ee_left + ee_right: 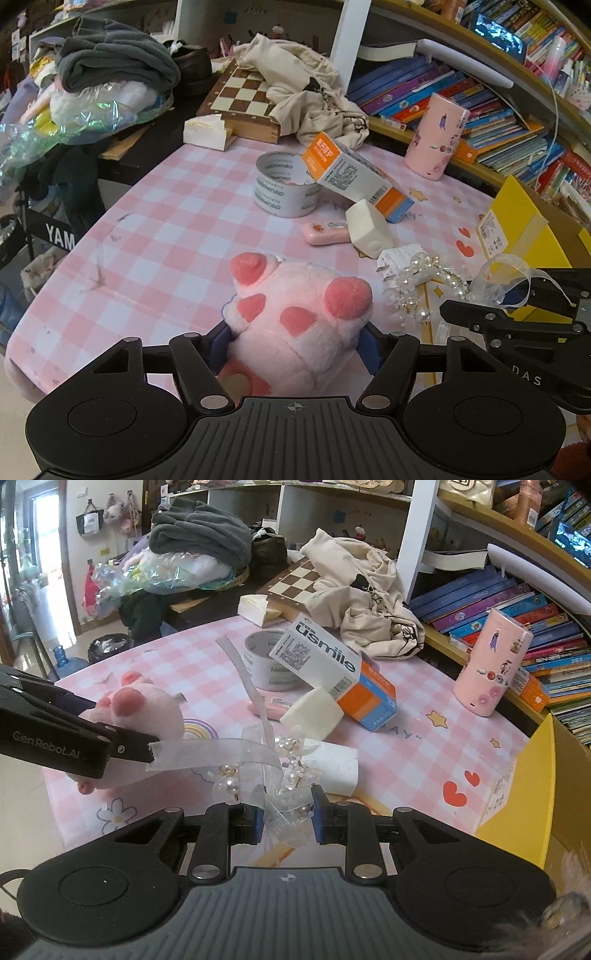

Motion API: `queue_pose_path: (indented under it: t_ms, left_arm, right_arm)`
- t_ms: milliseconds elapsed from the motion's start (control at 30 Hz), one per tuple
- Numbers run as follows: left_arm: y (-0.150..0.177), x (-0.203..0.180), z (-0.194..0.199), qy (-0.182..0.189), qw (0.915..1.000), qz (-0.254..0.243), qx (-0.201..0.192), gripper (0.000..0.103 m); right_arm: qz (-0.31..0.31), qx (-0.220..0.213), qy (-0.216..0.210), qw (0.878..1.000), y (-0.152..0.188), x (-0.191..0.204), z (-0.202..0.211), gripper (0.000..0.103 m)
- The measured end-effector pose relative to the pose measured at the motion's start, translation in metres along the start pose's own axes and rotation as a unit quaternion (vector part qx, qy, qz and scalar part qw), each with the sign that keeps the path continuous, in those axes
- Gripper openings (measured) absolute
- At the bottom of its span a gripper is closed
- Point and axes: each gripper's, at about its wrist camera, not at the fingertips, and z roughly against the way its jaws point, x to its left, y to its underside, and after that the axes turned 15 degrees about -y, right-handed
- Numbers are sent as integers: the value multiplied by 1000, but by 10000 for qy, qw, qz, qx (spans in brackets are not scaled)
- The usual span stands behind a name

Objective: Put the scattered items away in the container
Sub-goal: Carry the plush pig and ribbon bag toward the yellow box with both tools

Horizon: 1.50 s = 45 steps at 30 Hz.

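My left gripper point(295, 339) is shut on a pink plush toy point(295, 314), held over the near part of the pink checked table point(147, 240). The toy and left gripper also show in the right wrist view point(144, 709). My right gripper point(287, 818) is shut on a pearl headpiece with sheer ribbon point(280, 771); the headpiece also shows in the left wrist view point(424, 284), with the right gripper point(517, 295) beside it. A yellow box point(524, 801) stands at the right; it also shows in the left wrist view point(517, 236).
On the table lie a tape roll point(284, 184), an orange-white carton point(354, 177), a white foam block point(369, 229), a pink eraser-like case point(325, 232), a white card point(336, 768) and a pink cylinder point(437, 136). A chessboard point(240, 92), cloth and bookshelves stand behind.
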Motion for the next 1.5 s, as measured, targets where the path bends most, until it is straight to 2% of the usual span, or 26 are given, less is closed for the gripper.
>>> queue_pose_path:
  t_ms: [300, 433, 1500]
  left_arm:
    - [7, 9, 15, 291, 9995, 43, -114, 68]
    - [10, 12, 19, 390, 9992, 24, -130, 68]
    - [31, 6, 58, 1097, 9918, -489, -432, 68]
  right_arm:
    - [-141, -94, 282, 9995, 8, 17, 12, 23]
    - [-397, -146, 394, 9983, 12, 19, 19, 23]
    - [-970, -437, 1173, 9874, 54, 66, 70, 24]
